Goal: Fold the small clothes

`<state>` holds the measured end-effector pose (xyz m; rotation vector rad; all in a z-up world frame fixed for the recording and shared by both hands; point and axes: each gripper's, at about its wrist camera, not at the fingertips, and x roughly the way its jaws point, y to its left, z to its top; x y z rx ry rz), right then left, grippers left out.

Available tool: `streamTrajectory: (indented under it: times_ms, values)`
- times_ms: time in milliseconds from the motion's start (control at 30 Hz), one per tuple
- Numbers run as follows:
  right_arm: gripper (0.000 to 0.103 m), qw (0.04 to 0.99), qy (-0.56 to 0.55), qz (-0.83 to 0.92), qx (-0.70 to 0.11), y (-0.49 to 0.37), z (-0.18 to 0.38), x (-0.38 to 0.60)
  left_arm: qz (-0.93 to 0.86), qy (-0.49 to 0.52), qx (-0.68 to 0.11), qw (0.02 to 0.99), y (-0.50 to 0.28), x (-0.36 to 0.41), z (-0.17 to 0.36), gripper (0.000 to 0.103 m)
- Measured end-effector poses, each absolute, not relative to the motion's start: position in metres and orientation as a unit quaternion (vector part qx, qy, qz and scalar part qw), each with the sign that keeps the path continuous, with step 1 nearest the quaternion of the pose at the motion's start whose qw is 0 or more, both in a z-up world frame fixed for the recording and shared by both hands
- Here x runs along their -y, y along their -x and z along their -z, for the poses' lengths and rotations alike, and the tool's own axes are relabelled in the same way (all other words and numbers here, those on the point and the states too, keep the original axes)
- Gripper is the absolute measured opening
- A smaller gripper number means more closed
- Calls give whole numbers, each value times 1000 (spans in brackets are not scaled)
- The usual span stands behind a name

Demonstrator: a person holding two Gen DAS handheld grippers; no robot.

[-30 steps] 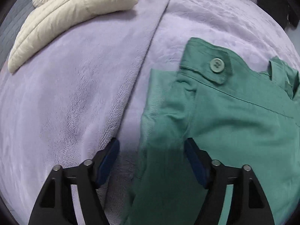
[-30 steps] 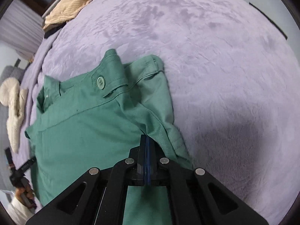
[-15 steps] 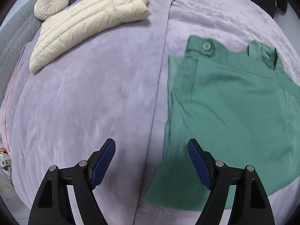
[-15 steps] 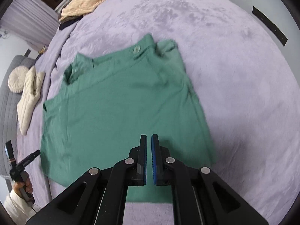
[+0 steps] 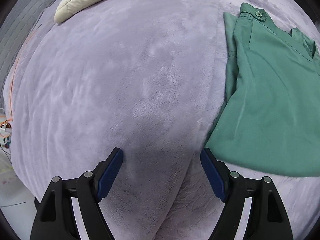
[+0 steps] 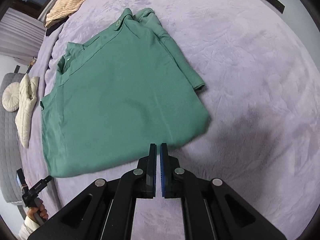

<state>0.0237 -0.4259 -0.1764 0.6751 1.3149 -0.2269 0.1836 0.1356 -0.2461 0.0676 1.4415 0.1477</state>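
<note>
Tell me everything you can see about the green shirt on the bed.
The green woven button-up shirt lies flat, roughly folded into a rectangle, on the lilac plush blanket. Its collar end with a matching green button points away from the camera; a sleeve is tucked along its right edge in the right wrist view. The cloth looks smooth, with few creases. Neither tool touches it; only the blanket does.

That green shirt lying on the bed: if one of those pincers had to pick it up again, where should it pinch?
Probably the near hem corners. The green shirt lies flat on the purple blanket, collar at the far end, so its near edge faces both tools. The right gripper, shut and empty, hangs by the right corner; the open left gripper is beside the left one. Come down from above.
</note>
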Motion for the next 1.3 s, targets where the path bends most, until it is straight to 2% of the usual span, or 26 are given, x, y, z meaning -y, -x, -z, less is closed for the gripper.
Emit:
streamTrajectory:
  times_ms: [467, 533, 600, 667, 767, 933, 967, 1000, 1033, 1067, 1100, 1133, 1300]
  values:
    - [6, 721, -339, 73, -600, -2, 154, 358, 17, -54, -672, 739, -96, -116, 205, 81]
    - [14, 718, -334, 63, -608, -2, 152, 341, 29, -56, -670, 739, -82, -108, 203, 81]
    - [39, 715, -328, 55, -615, -1, 150, 326, 41, -59, -666, 743, -75, -101, 201, 81]
    - [47, 713, -321, 47, -621, -1, 149, 310, 53, -68, -664, 743, -68, -92, 203, 81]
    - [48, 708, -308, 30, -634, -1, 150, 289, 67, -67, -667, 739, -59, -78, 198, 81]
    - [59, 698, -288, 14, -656, -4, 155, 265, 73, -50, -668, 739, -62, -58, 201, 81]
    - [59, 697, -285, 11, -658, -5, 155, 261, 75, -45, -666, 741, -61, -58, 200, 85]
    - [59, 697, -281, 9, -660, -5, 155, 258, 76, -42, -664, 742, -70, -74, 198, 103]
    - [59, 696, -277, 6, -662, -6, 155, 255, 73, -41, -660, 747, -66, -76, 195, 103]
    - [65, 696, -274, 4, -664, -7, 155, 253, 73, -39, -657, 749, -66, -77, 194, 103]
    - [75, 696, -272, 3, -665, -8, 155, 251, 73, -38, -658, 749, -67, -77, 193, 103]
    - [78, 696, -269, 1, -666, -9, 155, 249, 73, -35, -658, 749, -67, -76, 197, 103]
    - [79, 689, -271, -6, -672, -11, 162, 242, 68, -33, -659, 748, -73, -81, 197, 103]
